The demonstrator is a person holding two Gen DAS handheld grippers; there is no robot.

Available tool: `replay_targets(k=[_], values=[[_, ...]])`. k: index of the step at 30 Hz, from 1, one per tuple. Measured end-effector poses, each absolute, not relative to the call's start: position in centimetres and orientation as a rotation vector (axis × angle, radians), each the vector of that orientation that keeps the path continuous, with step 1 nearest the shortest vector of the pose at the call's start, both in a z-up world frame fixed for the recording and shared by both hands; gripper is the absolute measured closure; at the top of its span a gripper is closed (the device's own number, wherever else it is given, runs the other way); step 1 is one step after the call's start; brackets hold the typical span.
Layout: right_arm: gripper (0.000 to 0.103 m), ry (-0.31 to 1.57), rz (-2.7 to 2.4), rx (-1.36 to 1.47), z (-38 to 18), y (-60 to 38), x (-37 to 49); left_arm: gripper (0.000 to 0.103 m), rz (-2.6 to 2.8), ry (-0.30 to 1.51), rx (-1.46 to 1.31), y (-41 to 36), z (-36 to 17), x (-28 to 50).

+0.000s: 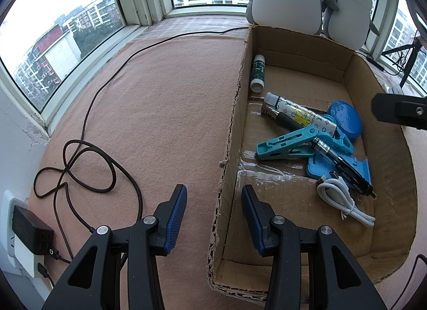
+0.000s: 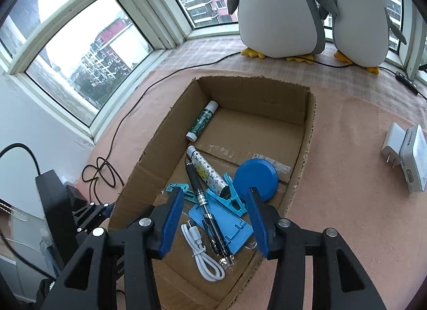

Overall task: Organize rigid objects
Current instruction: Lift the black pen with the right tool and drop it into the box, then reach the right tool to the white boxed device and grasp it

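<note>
Right wrist: pen [image 2: 205, 203] between open tool [image 2: 215, 219] fingers.

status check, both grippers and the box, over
Left gripper open, empty, straddling the cardboard box wall. Right gripper open, empty, above the pen and white cable. White charger and adapter box outside on the mat.

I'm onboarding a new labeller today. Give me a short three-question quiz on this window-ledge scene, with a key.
1. True or false: the left gripper holds something.
2. Which lies outside the brown cardboard box? A) round blue plastic lid B) white wall charger C) coiled white USB cable
3. What rests across the light-blue plastic phone stand?

Key: 1 false, it is open and empty. 2 B. 3 the black pen-shaped tool.
</note>
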State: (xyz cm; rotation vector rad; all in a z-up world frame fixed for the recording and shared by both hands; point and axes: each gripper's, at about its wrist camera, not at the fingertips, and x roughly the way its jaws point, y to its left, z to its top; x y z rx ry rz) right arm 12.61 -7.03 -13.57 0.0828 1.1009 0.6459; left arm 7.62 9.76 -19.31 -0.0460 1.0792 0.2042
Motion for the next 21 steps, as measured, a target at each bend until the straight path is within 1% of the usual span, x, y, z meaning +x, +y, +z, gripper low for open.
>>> replay_targets(k=[9,12,21], values=[[0.057,1.03,0.612,0.173,-12.1,-12.6,10.9,0.057,0.204,1.079,-0.048,9.8,-19.3,7.6],[0.053,1.021,0.569,0.205,-12.3,-15.7,10.3,0.057,0.204,1.079,-0.048,9.8,-19.3,7.6],[0.053,1.021,0.355,0.33,-13.2,-24.4,11.4,0.057,0.204,1.08,-0.04,9.7,-19.4,7.6]])
